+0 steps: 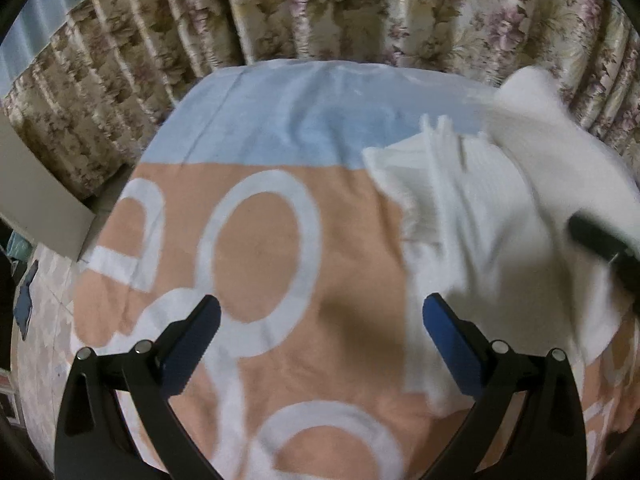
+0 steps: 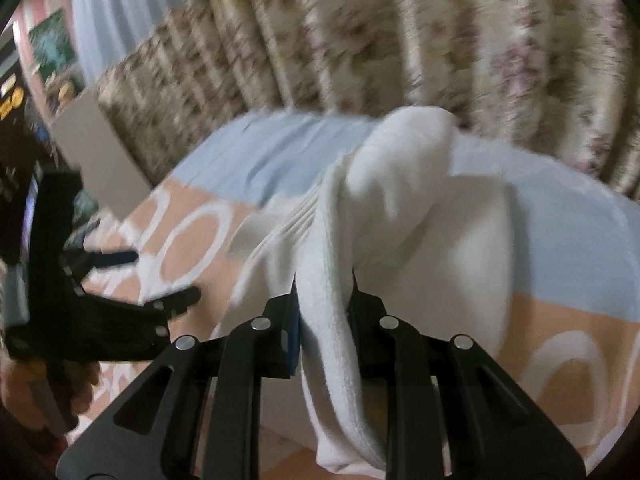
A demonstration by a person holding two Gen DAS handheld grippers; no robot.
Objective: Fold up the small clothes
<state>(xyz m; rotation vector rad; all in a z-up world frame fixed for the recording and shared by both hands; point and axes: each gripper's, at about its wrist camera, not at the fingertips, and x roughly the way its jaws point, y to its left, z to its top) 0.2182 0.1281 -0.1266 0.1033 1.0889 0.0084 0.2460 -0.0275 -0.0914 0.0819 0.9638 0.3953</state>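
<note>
A white garment [image 1: 492,216] lies on the right part of a peach and blue cloth [image 1: 260,248] that covers the table. My left gripper [image 1: 320,312] is open and empty, low over the cloth, just left of the garment's near edge. My right gripper [image 2: 324,292] is shut on a bunched fold of the white garment [image 2: 400,208] and lifts it off the cloth; part hangs down between the fingers. The right gripper shows in the left wrist view as a dark shape [image 1: 600,236] at the right. The left gripper [image 2: 132,280] shows at the left of the right wrist view.
Flowered curtains [image 1: 320,12] hang right behind the table's far edge. A grey board [image 1: 36,200] leans at the left beside the table. A patterned floor [image 1: 36,320] shows at lower left. Shelves with small items [image 2: 44,60] stand at far left.
</note>
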